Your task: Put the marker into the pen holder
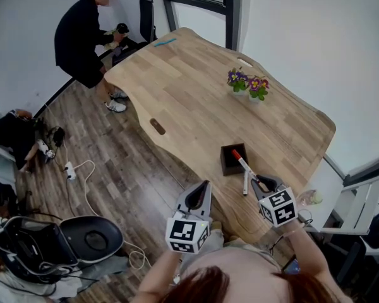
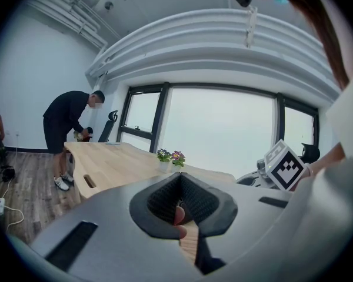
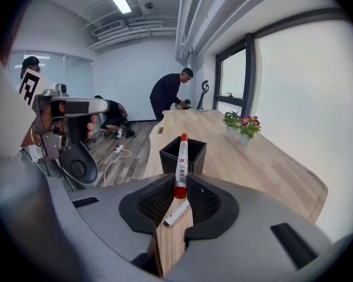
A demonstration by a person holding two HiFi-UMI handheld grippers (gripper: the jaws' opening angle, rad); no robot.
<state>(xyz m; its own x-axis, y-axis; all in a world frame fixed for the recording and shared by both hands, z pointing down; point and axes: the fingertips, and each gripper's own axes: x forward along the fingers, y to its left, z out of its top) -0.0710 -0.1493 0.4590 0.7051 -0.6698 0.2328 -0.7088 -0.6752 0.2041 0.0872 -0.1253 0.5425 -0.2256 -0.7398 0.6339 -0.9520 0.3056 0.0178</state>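
A white marker with a red cap [image 1: 241,160] [image 3: 180,157] is clamped in my right gripper [image 1: 258,182] [image 3: 179,188], which is shut on its rear end. Its capped tip points at the black square pen holder [image 1: 232,159] [image 3: 183,151] and hangs over the holder's near right rim. The holder stands on the wooden table [image 1: 196,93] near its front edge. My left gripper [image 1: 202,193] [image 2: 179,200] hovers off the table's edge, left of the holder, shut with nothing in it.
A second white marker [image 1: 245,183] [image 3: 176,214] lies on the table under my right gripper. Two small flower pots [image 1: 247,84] stand farther back. A person [image 1: 82,33] bends at the table's far end. A dark office chair [image 1: 82,238] and cables lie on the floor at left.
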